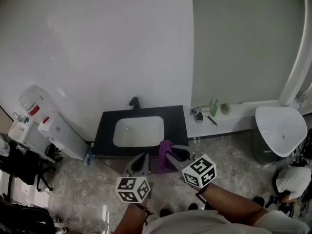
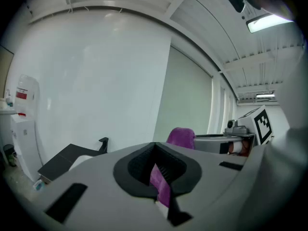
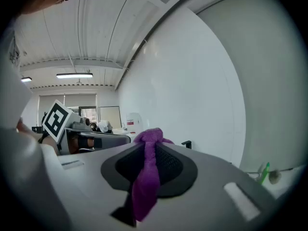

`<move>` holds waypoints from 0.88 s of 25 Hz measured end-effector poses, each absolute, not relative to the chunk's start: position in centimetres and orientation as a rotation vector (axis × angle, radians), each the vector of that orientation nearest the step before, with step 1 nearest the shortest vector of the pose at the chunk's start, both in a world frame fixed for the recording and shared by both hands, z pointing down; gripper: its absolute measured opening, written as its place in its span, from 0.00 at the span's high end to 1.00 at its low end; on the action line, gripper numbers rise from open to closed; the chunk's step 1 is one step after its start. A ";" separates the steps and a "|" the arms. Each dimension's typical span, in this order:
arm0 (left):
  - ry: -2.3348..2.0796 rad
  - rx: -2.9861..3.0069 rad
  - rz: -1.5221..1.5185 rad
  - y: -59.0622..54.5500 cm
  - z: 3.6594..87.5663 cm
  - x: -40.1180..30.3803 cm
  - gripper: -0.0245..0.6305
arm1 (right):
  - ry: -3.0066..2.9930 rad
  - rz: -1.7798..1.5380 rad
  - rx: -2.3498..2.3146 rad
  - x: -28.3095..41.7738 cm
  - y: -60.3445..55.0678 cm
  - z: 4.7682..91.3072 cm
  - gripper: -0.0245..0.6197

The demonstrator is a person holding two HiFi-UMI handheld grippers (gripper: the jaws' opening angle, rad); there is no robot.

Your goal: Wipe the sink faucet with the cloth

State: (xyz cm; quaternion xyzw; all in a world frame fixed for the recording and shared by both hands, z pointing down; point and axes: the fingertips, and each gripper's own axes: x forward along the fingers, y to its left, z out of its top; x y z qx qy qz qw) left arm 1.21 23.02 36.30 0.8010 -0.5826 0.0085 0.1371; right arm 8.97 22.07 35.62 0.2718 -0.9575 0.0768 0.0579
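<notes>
A: Scene, left to right?

B: Head view: water dispenser [image 1: 33, 103] at 9 o'clock of the sink [image 1: 100, 143], with a white cabinet [image 1: 61, 135] between them. The sink is a black counter around a white basin. Black faucet [image 1: 134, 102] at the basin's 12 o'clock, against the wall.

A: Grippers?

B: Both sit at the counter's front edge. Left gripper [image 1: 140, 161] at 6 o'clock of the basin, right gripper [image 1: 176, 153] at about 4 o'clock, just beside it.

A: Cloth?

B: Purple cloth [image 1: 165, 159] sits between the two grippers, hanging over the front edge at the basin's 5 o'clock. That's well apart from the faucet, with the whole basin between them.

A: Jaw state?

B: Left gripper view: jaws nearly together, with a thin purple strip of the cloth pinched in the narrow gap. The rest bunches up at 1 o'clock, by the other gripper.

B: Right gripper view: jaws clamped on the cloth. A knot of it stands above the pads and a tail hangs down toward 6 o'clock (faucet tip just visible behind, at 1 o'clock).

A: Further right?

B: Green bottle [image 1: 214, 107] on the ledge at 2 o'clock of the sink. White-topped grey fixture [image 1: 278, 130] at 3 o'clock.
</notes>
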 end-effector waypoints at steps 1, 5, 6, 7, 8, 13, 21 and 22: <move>-1.686 2.315 0.026 23.0 36.4 1.2 0.95 | -2.901 0.233 0.824 9.0 22.1 35.7 0.87; -1.681 2.310 0.013 23.1 36.2 1.2 0.95 | -2.899 0.236 0.823 9.1 22.1 35.7 0.87; -1.680 2.312 0.007 23.0 36.1 1.2 0.95 | -2.898 0.237 0.823 9.1 22.0 35.8 0.87; -1.679 2.315 0.004 23.0 36.0 1.3 0.95 | -2.898 0.238 0.823 9.1 22.0 35.8 0.87; -1.679 2.316 0.003 22.9 35.9 1.3 0.95 | -2.898 0.241 0.824 9.1 21.9 35.9 0.87; -1.672 2.312 0.002 22.6 36.1 1.2 0.95 | -2.895 0.244 0.828 9.1 21.8 36.0 0.87; -1.651 2.325 0.034 22.7 36.5 -0.7 0.95 | -2.926 0.238 0.843 7.5 21.9 36.0 0.86; -1.649 2.331 0.037 22.6 36.4 -1.3 0.95 | -2.925 0.237 0.852 6.9 21.9 35.9 0.86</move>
